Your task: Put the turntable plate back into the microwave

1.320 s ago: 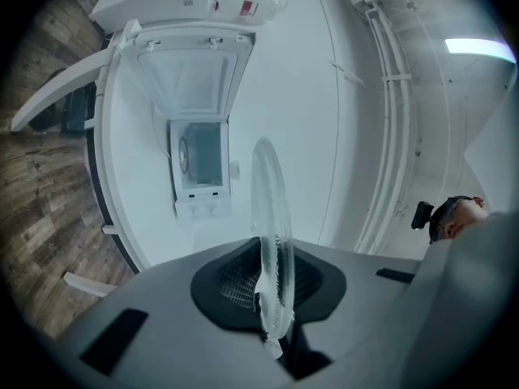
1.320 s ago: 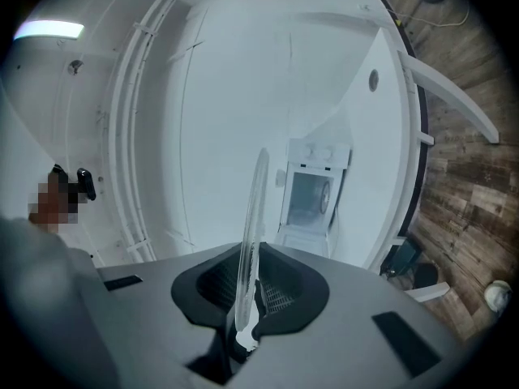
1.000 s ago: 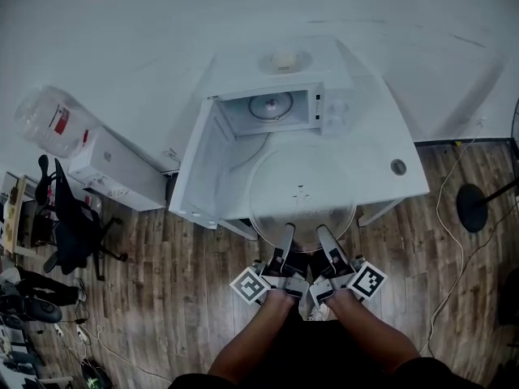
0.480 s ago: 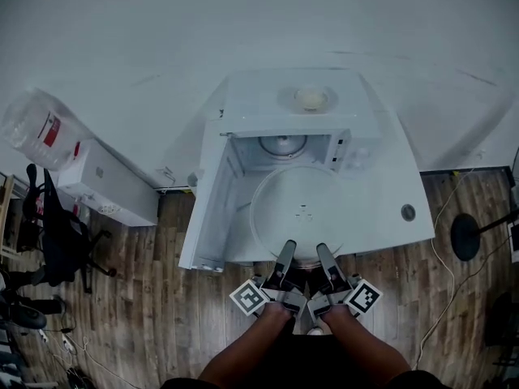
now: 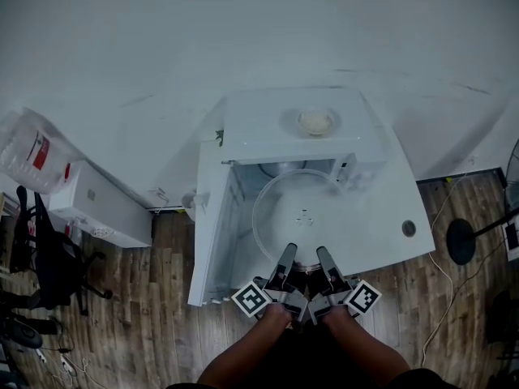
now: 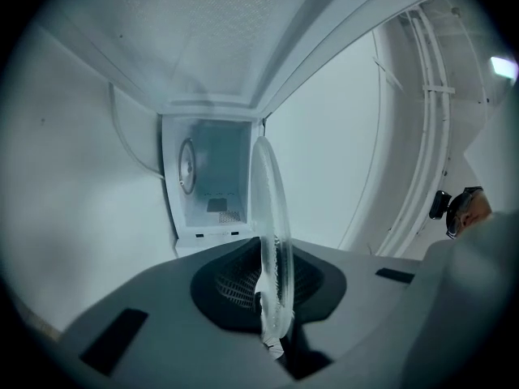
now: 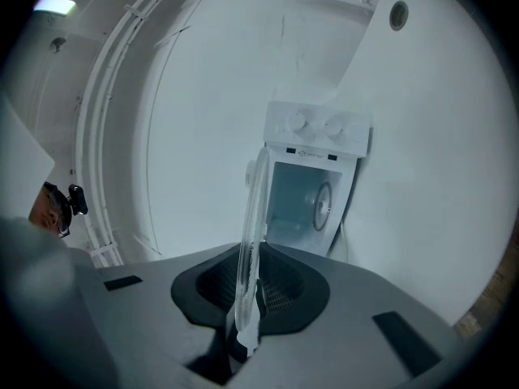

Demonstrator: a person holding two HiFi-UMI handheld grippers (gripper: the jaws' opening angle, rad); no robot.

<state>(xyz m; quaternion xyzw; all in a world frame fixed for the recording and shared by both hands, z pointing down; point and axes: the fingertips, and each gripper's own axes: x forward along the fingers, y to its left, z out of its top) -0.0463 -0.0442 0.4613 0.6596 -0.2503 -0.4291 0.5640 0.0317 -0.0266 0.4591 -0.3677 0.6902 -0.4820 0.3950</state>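
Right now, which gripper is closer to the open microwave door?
Left. The left gripper clamps the plate on the side nearer the door; the right gripper clamps it farther away.

White table point(image 5: 388, 205) on wooden floor point(image 5: 146, 298), open microwave point(image 5: 272, 128) upon it

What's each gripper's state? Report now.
Left gripper: shut on the turntable plate, near rim.
Right gripper: shut on the same plate, alongside.

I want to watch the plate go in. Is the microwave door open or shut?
Open. The microwave door stands swung out to the left, and the inside shows behind the turntable plate.
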